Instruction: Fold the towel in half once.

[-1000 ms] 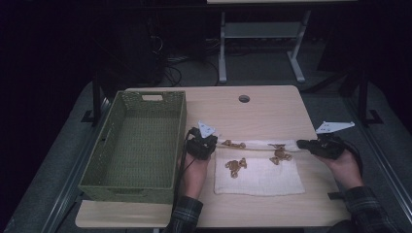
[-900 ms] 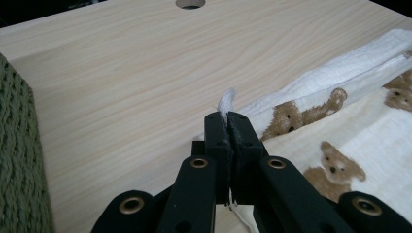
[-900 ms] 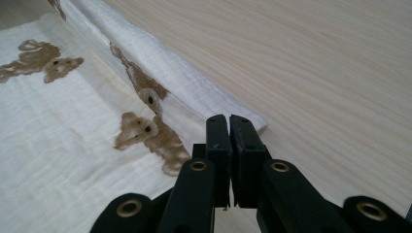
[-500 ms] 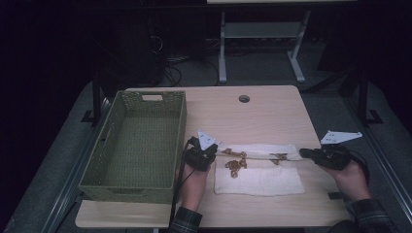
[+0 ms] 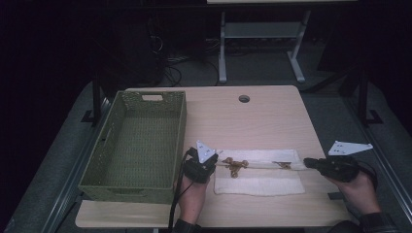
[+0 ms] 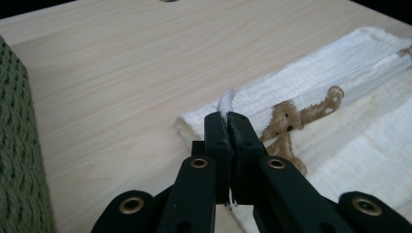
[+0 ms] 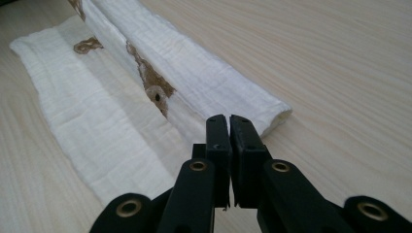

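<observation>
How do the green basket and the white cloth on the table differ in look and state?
The green basket is a stiff woven box with raised walls; the white cloth is soft, flat and partly folded over. The basket is plain green and holds nothing; the cloth carries brown bear prints. The basket stands untouched; the cloth is pinched by the left hand-held gripper and right hand-held gripper. Both rest on the table.

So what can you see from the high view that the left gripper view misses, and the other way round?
The high view alone takes in the right gripper at the cloth's far end, both hands, the basket's inside and the table's round hole. The left gripper view alone makes out a printed brown teddy bear and a pinch of fabric caught in the shut jaws. Both share the left gripper, the white cloth, the green basket and the wooden table.
</observation>
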`<state>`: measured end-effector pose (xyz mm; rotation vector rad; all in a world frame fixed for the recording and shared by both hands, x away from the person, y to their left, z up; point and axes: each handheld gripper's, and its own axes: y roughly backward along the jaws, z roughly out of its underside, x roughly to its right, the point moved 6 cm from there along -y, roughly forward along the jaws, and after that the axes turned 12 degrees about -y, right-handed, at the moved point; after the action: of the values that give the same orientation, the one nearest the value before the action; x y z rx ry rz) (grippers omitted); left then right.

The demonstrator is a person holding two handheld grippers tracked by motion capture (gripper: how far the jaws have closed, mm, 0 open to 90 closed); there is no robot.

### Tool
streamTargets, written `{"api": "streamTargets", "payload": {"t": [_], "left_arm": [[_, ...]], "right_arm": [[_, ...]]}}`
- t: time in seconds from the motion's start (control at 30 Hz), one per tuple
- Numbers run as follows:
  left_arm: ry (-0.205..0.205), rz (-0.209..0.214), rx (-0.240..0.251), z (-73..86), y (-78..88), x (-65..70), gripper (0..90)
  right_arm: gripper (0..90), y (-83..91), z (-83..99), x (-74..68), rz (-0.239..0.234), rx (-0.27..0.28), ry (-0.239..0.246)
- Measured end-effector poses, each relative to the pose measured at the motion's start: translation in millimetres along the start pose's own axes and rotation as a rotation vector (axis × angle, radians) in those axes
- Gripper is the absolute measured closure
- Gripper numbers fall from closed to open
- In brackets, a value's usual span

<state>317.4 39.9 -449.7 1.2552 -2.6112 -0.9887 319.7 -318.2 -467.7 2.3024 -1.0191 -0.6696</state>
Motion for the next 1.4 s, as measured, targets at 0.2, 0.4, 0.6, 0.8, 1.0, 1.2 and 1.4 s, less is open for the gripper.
{"api": "streamTargets", "payload": {"t": [0.2,0.4,0.6,0.8,1.0,1.2,1.4], "left_arm": [[-0.016,-0.006,-0.002,6.0,9.1,12.6,87.5],[-0.012,0.004,-0.026,18.9,11.9,20.5,87.5],[0.003,0.028,-0.045,33.0,13.8,25.9,87.5],[0.018,0.049,-0.062,42.9,15.5,30.0,87.5],[0.018,0.076,-0.088,50.4,16.9,35.0,87.1],[0.022,0.089,-0.077,45.6,20.0,35.4,76.0],[-0.008,0.088,-0.058,30.2,12.0,31.3,68.3]], "right_arm": [[86.6,6.2,9.0,-4.8,-0.017,0.0,0.0],[86.5,6.1,19.1,-14.1,-0.032,-0.027,0.017],[86.5,2.9,28.0,-20.2,-0.046,-0.068,0.023],[86.4,5.0,36.8,-23.7,-0.064,-0.09,0.024],[86.0,3.2,46.8,-25.4,-0.084,-0.132,0.017],[75.1,3.7,43.7,-27.0,-0.111,-0.12,0.008],[69.8,3.5,32.8,-25.2,-0.106,-0.083,0.007]]}}
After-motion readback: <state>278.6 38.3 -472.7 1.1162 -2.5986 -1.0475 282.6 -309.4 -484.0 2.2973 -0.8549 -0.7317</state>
